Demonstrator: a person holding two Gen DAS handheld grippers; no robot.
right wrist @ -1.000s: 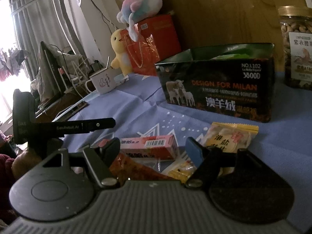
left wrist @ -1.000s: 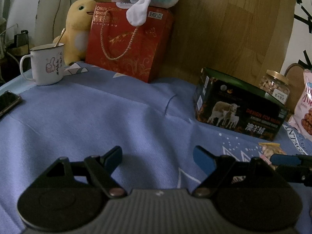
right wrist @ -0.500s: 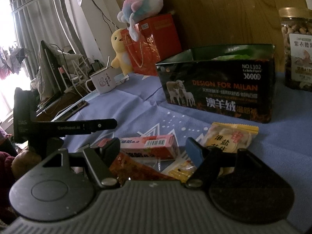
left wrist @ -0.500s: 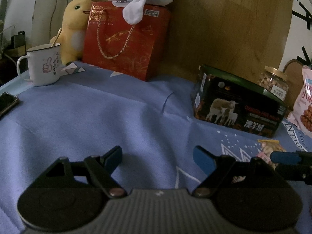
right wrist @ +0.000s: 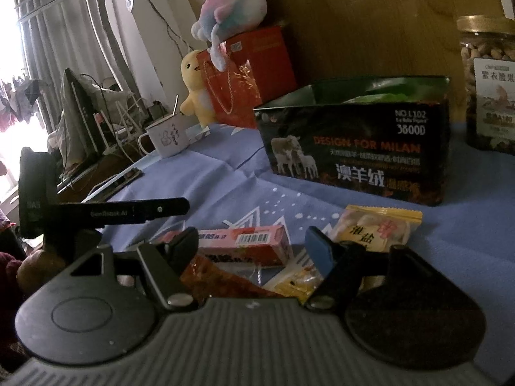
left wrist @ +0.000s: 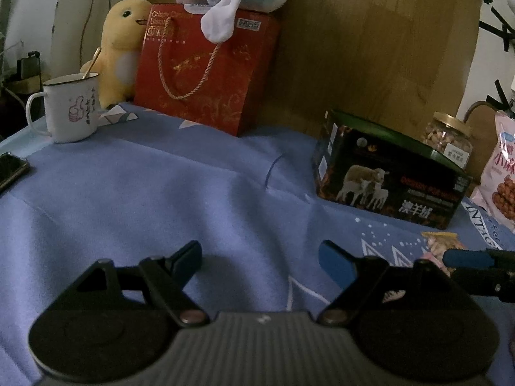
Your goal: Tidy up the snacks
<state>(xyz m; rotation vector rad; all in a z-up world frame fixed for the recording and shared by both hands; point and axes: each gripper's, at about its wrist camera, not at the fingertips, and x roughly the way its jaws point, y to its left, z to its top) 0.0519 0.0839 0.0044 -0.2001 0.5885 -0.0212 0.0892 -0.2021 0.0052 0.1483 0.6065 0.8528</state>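
A dark open box with sheep printed on it [right wrist: 354, 157] stands on the blue cloth; it also shows in the left wrist view [left wrist: 389, 177]. In front of my right gripper [right wrist: 252, 244] lie a pink snack box [right wrist: 248, 244], a yellow packet [right wrist: 376, 231], an orange-red wrapper [right wrist: 219, 276] and a small yellow sachet [right wrist: 296, 284]. The right gripper is open and low over them, holding nothing. My left gripper [left wrist: 260, 255] is open and empty over bare cloth, left of the snacks. The right gripper's fingertip [left wrist: 466, 257] shows at the left view's right edge.
A nut jar [right wrist: 489, 87] and a pink snack bag [left wrist: 502, 180] stand right of the box. A red gift bag [left wrist: 206, 67] with plush toys, a white mug [left wrist: 70, 109] and a phone [left wrist: 11, 169] are at the back left. A wooden headboard [left wrist: 370, 38] stands behind.
The left gripper has drawn back slightly, so the box and bag look a little farther. The right gripper has barely moved. Both stay open.
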